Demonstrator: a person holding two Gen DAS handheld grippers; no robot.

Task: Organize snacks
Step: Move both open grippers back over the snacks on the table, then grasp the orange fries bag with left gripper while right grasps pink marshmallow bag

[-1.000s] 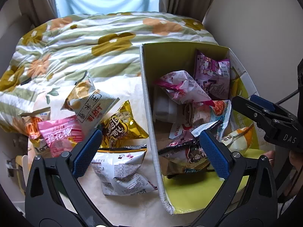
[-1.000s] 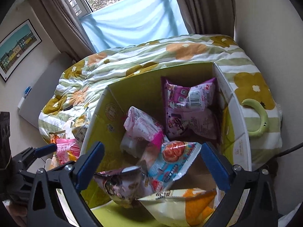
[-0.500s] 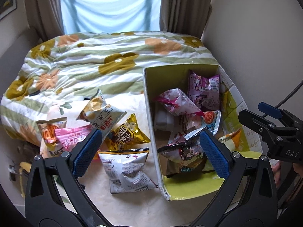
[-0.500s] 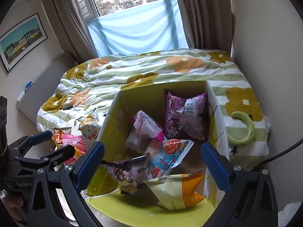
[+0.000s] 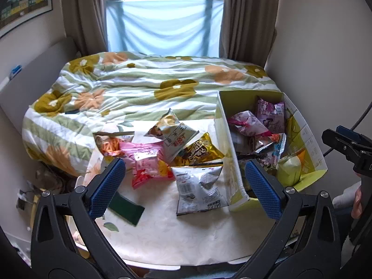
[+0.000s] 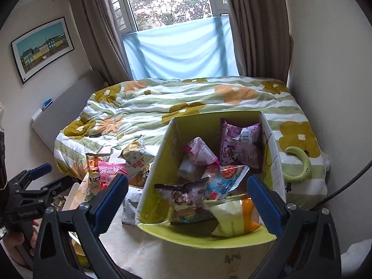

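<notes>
Left wrist view first: the left gripper (image 5: pixel 184 186) is sitting at the bottom of the frame with its blue pads spread wide and nothing between them. Just past it, on the pale table (image 5: pixel 186 237), I'm counting five loose snack bags: a grey-white bag (image 5: pixel 200 186) nearest, a pink bag (image 5: pixel 146 160) to its left, a gold bag (image 5: pixel 200 151) behind it, a white bag with red characters (image 5: pixel 176 134) leaning on top of the pile, and an orange bag (image 5: pixel 109 144) furthest left. One dark green flat pad (image 5: pixel 126 209) is lying lower left of the pile, close to the left pad.

Right wrist view: the right gripper (image 6: pixel 187 203) is hanging over the near edge of the yellow-green cardboard box (image 6: pixel 158 169), also wide open and holding nothing. Inside the box I'm making out about six packs: a yellow-orange bag (image 6: pixel 237 216) nearest, a dark purple bag (image 6: pixel 186 195) left of it, a light blue bag (image 6: pixel 227 179) in the middle, a clear wrapped one (image 6: pixel 188 169) under a pink-white bag (image 6: pixel 200 153), and a purple bag (image 6: pixel 239 144) standing against the far wall.

Further back, one green curved toy (image 6: pixel 300 162) is lying on the flowered duvet (image 6: pixel 162 102) right of the box, and two curtains are framing the window (image 6: pixel 167 2) at the top.
</notes>
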